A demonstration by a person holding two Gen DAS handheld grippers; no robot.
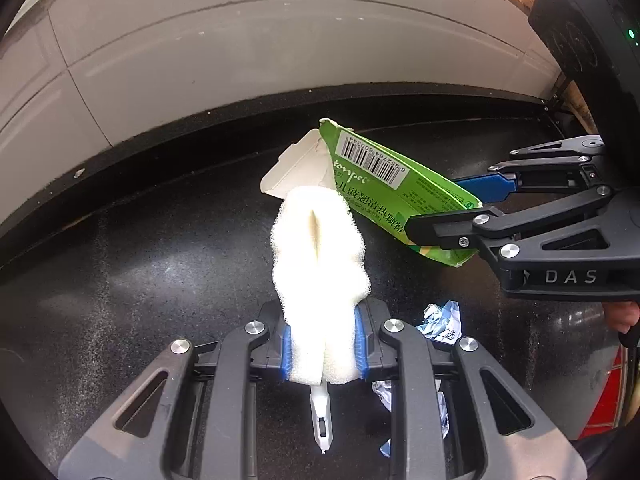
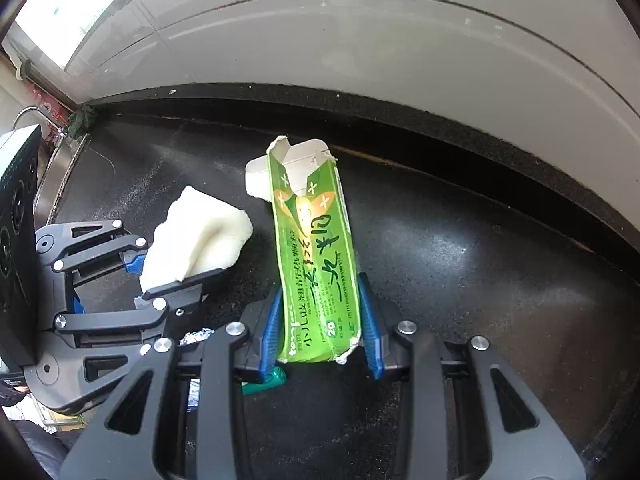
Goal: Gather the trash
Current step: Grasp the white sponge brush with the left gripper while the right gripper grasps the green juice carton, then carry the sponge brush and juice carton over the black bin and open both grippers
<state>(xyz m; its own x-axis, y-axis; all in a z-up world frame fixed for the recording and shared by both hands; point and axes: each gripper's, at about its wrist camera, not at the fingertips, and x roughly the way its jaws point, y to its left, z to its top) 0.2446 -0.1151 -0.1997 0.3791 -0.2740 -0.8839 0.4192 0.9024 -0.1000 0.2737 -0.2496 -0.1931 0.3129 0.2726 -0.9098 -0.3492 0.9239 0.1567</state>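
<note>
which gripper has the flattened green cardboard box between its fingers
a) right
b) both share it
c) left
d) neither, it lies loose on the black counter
a: in the right wrist view the flattened green cardboard box sits pinched between the blue pads of the right gripper, while the left gripper clamps a white foam sponge instead.

Your left tongs (image 1: 322,344) point steeply downward, pads clamped on a load. Your right tongs (image 2: 320,320) sit just beside them, angled likewise, also clamped.
</note>
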